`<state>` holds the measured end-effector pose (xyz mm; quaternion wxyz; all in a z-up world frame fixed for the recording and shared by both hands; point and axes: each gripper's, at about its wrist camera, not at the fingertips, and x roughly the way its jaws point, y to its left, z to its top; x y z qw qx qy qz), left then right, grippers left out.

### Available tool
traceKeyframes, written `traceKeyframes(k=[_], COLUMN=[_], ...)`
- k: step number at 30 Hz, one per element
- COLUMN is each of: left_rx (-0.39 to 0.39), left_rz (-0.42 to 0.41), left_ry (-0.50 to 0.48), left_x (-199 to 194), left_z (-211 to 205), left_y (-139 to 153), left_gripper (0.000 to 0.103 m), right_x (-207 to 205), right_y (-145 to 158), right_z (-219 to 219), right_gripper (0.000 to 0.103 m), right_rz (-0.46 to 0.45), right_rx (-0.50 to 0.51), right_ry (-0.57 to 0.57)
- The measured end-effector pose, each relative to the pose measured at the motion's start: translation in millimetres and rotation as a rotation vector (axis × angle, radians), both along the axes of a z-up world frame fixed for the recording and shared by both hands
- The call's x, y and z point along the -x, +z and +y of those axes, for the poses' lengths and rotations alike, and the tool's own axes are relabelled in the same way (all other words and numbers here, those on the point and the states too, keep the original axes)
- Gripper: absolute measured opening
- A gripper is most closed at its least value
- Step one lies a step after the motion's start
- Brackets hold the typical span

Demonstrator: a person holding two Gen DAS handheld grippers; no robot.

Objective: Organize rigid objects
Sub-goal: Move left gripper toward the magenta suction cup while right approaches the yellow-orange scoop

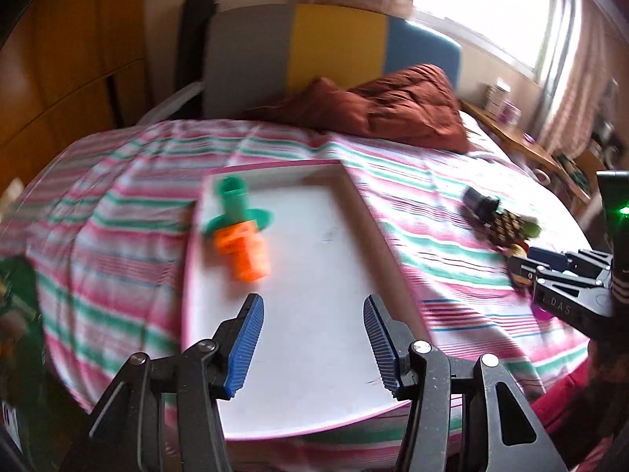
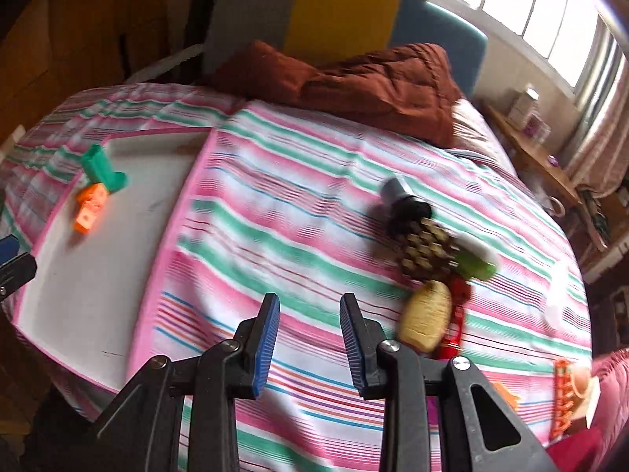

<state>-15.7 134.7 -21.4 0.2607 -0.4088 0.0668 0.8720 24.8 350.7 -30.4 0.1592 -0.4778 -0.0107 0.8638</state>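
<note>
A white tray with a pink rim (image 1: pixel 354 196) (image 2: pixel 165 236) lies on the striped bed. In it rest a green plastic piece (image 1: pixel 236 204) (image 2: pixel 104 171) and an orange plastic piece (image 1: pixel 245 253) (image 2: pixel 89 210), touching each other. My left gripper (image 1: pixel 312 344) hovers open over the tray's near half, nothing between its blue pads. My right gripper (image 2: pixel 310 338) is open above the bedspread, right of the tray, and holds nothing. To its right lies a heap: a black cylinder (image 2: pixel 405 200) (image 1: pixel 479 198), a brown studded piece (image 2: pixel 424 251) (image 1: pixel 507 224), a green piece (image 2: pixel 477 265), a yellowish oval (image 2: pixel 426 314) and a red piece (image 2: pixel 456 314).
A brown quilt (image 1: pixel 393 106) (image 2: pixel 373 78) is bunched at the head of the bed by the grey, yellow and blue headboard (image 1: pixel 334 43). Orange toy parts (image 2: pixel 566 397) lie at the bed's right edge. A wooden shelf (image 2: pixel 534 157) with small items runs under the window.
</note>
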Motion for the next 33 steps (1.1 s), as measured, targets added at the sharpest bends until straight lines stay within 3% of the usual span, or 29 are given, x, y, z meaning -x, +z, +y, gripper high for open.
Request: traceKeyframes(k=[6,13,16,17,19,27,29,31,33], left_rx=[0.009,0.023,0.036,0.041,0.041,0.004,0.005,-0.002,-0.003], left_rz=[-0.011,-0.058,-0.086,-0.094,-0.115,-0.195,-0.217,-0.221,-0.201], left_ry=[-0.127,-0.256,-0.308,-0.322,-0.353,-0.545,-0.596,-0.625,-0.646], left_x=[-10,-22,-28,-30,-35,-68,-77,-84,-88], left_z=[48,101,127,133,148,213,228,241,252], left_y=[1,-10,-18,-20,-23,-34,-37,-39,-39], left_gripper=[0.060,0.060,0.060,0.060,0.060,0.060,0.065,0.080,0.081], right_x=[-34,-89,-111,-118,-128,-147,-148,-148,-149], right_y=[4,8,2,-1,-3,-10,-11,-11,-12], right_z=[61,153,181,189,199,217,218,218,218], right_gripper=[0.031,0.033,0.035,0.035,0.035,0.035,0.035,0.035,0.035], right_rz=[-0.018,-0.021,-0.015,-0.006,0.038,0.141,0.154,0.161,0.173], right_rx=[0.021,0.091,0.148,0.209,0.317,0.552,0.578,0.589,0.606], right_ry=[-0.134,-0.414,-0.510,-0.535,-0.560,-0.612,-0.601,-0.596,-0.590])
